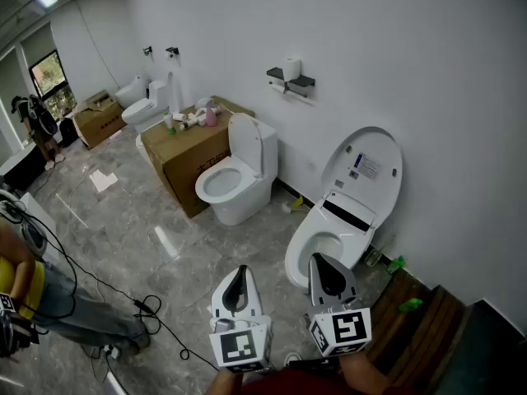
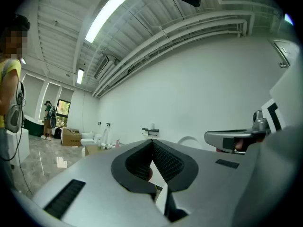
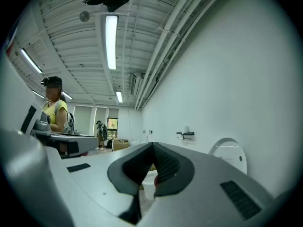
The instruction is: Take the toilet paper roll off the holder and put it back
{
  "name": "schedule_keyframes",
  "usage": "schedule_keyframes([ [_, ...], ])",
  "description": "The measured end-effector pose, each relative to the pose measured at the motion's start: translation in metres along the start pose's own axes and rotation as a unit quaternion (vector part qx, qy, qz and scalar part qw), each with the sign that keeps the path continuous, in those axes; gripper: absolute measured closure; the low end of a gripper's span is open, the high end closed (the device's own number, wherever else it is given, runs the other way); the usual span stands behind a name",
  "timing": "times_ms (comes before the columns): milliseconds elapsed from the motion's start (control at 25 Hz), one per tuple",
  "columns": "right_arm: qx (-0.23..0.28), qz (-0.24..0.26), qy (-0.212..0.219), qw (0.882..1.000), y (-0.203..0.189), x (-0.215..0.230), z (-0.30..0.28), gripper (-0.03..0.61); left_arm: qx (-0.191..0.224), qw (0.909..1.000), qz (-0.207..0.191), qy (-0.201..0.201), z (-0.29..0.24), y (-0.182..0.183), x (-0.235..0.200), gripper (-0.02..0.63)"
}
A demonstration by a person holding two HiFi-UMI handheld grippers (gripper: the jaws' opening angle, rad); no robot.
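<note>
The white toilet paper roll (image 1: 291,67) stands upright on the dark wall-mounted holder shelf (image 1: 291,83), far up the white wall. In the left gripper view the roll (image 2: 152,126) and holder (image 2: 150,132) show small, just beyond the jaw tips. The right gripper view has the roll (image 3: 186,129) on the holder (image 3: 185,135) to the right of the jaws. My left gripper (image 1: 238,280) and right gripper (image 1: 329,274) hang side by side low in the head view, well short of the holder. Both are shut with nothing between their jaws.
A toilet with its lid raised (image 1: 342,212) stands just ahead of the grippers, and another toilet (image 1: 237,175) beside a cardboard box (image 1: 188,151) carrying bottles. Black cables (image 1: 123,299) cross the tiled floor. A person (image 1: 25,295) stands at left. Dark wooden boards (image 1: 420,319) lie at right.
</note>
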State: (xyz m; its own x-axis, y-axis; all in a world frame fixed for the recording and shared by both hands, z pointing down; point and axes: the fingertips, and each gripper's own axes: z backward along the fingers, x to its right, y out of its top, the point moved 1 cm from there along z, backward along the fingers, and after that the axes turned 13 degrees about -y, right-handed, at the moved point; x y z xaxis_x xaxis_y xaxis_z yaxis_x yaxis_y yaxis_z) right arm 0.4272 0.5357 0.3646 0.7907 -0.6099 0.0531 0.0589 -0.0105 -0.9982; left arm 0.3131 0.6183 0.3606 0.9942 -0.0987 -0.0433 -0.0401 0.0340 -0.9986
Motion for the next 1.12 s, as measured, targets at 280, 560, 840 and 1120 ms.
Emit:
schedule_keyframes([
  [280,0.0,-0.006,0.001,1.0,-0.002,0.025,-0.005,0.561,-0.002,1.0,-0.006,0.006,-0.018,-0.002,0.018,0.6],
  [560,0.01,-0.021,0.014,1.0,-0.005,0.044,-0.02,0.561,-0.006,0.9999,-0.011,0.012,-0.041,-0.006,0.03,0.6],
  [840,0.011,-0.016,0.02,1.0,-0.012,0.035,-0.063,0.561,-0.003,0.9999,-0.01,0.012,-0.074,-0.012,0.001,0.6],
  [1120,0.005,-0.015,0.017,1.0,-0.019,0.002,-0.144,0.561,-0.003,0.9999,-0.002,0.013,-0.124,-0.013,-0.071,0.6],
])
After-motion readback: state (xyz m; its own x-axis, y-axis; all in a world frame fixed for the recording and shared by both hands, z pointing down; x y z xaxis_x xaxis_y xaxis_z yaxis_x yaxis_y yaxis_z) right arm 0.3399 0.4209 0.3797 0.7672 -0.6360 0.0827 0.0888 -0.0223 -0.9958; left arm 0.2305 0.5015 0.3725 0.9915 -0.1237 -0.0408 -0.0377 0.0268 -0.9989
